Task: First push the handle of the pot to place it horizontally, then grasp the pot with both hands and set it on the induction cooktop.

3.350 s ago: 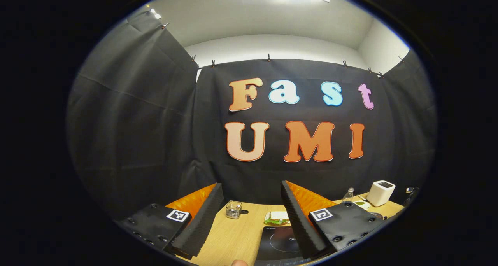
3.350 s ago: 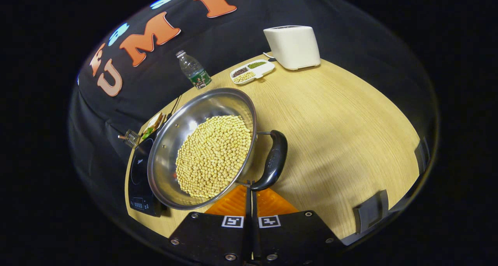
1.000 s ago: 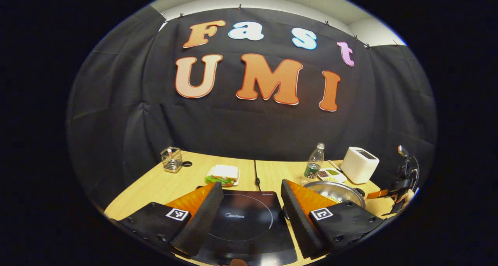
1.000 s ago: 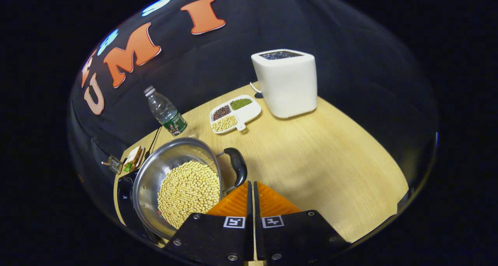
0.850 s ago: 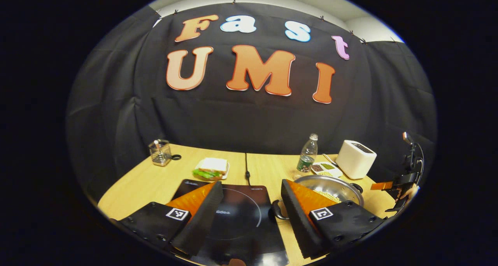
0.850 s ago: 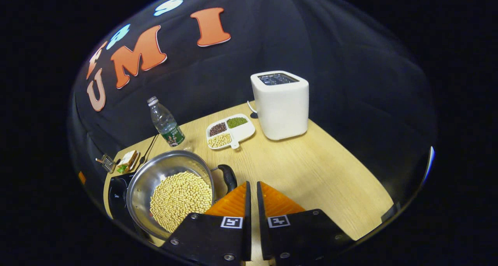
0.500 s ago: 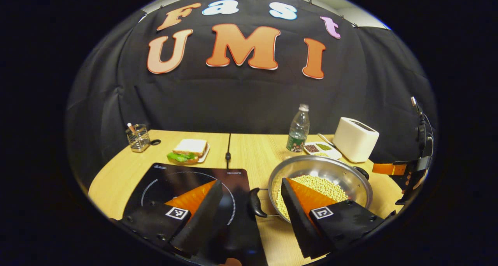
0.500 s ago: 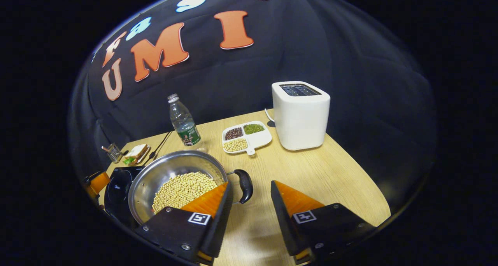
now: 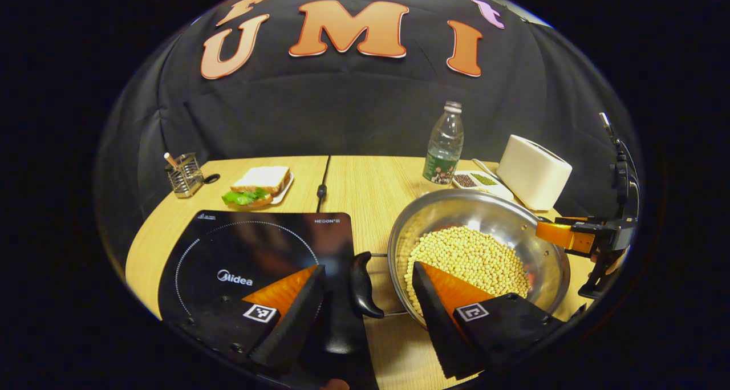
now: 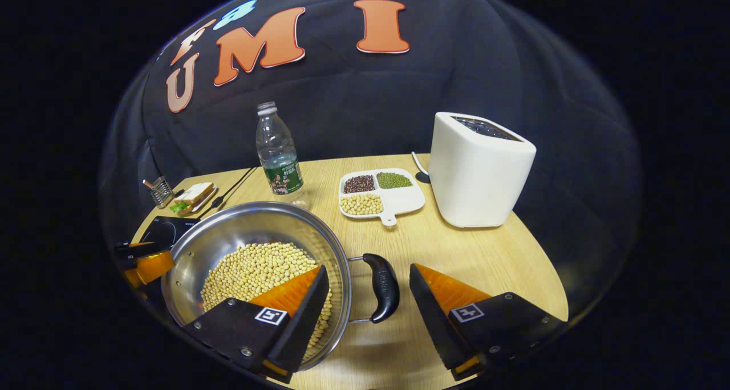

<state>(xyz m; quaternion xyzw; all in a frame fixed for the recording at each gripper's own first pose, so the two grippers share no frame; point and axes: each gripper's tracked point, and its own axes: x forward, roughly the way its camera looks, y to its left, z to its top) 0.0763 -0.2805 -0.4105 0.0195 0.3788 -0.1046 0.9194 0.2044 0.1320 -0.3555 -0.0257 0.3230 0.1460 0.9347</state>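
Note:
A steel pot full of soybeans stands on the wooden table, just right of the black induction cooktop. In the left gripper view my left gripper is open, with the pot's black left handle lying between its fingers, untouched. In the right gripper view my right gripper is open too, and the pot's right handle sits between its fingers. The pot lies to the left there, with the left gripper at its far rim. The right gripper hovers at the pot's right rim.
Behind the pot stand a water bottle, a divided dish of beans and a white toaster. A sandwich on a plate and a wire holder sit at the back left. A cable runs from the cooktop to the wall.
My right gripper has gone from shut to open and now straddles the right handle. My left gripper has swung down from the wall to the pot's left handle.

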